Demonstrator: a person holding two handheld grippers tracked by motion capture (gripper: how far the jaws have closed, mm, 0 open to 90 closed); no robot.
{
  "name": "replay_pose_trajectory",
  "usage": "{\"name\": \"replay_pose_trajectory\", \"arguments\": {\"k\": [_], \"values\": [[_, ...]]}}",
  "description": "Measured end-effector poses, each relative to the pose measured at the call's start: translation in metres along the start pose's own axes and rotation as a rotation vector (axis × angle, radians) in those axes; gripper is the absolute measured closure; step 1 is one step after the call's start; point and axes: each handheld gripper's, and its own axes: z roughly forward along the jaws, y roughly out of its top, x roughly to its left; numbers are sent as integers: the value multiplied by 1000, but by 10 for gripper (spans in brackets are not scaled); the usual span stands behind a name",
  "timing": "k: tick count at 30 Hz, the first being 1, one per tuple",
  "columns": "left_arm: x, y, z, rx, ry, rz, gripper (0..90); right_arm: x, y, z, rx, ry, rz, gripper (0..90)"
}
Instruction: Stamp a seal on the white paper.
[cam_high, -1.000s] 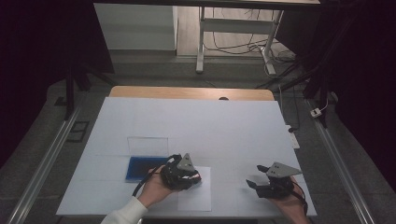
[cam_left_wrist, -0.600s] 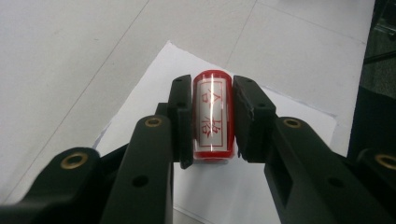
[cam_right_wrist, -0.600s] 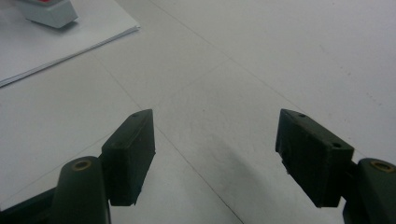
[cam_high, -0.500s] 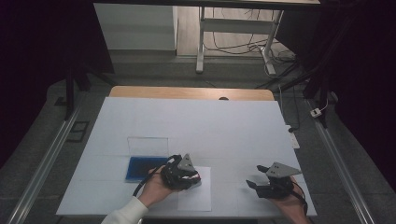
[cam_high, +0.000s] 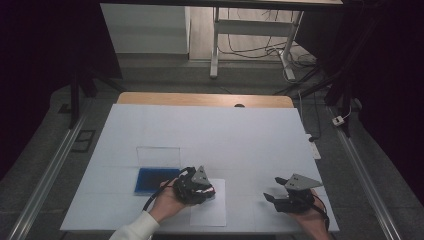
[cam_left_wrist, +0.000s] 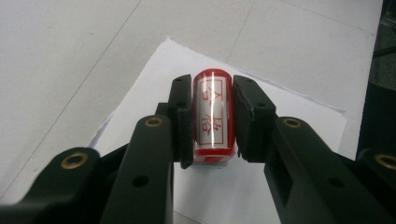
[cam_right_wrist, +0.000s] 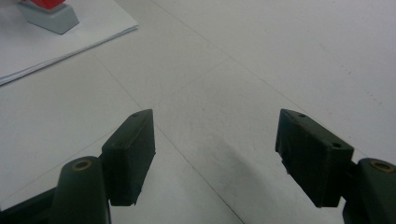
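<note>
The left tongs (cam_left_wrist: 212, 116) are closed on a red stamp (cam_left_wrist: 213, 112), one jaw pressed to each side of its rounded handle, and they hold it over a white sheet of paper (cam_high: 210, 207) at the near edge of the desk (cam_high: 240, 135). The stamp's long axis runs downward toward the sheet, so I'd judge a straight press comes next. Its pale base is hidden behind the jaws, so I cannot tell whether it touches the paper. A blue ink pad (cam_high: 152, 180) lies just left of the sheet. The right tongs (cam_high: 280, 192) rest well to the right, jaws wide apart and holding nothing.
</note>
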Motion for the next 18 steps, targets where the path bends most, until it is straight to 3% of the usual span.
{"name": "replay_pose_trajectory", "arguments": {"k": [18], "values": [[-2,0,1,12,13,9,705,2,1,0,8,-6,-2,287]]}}
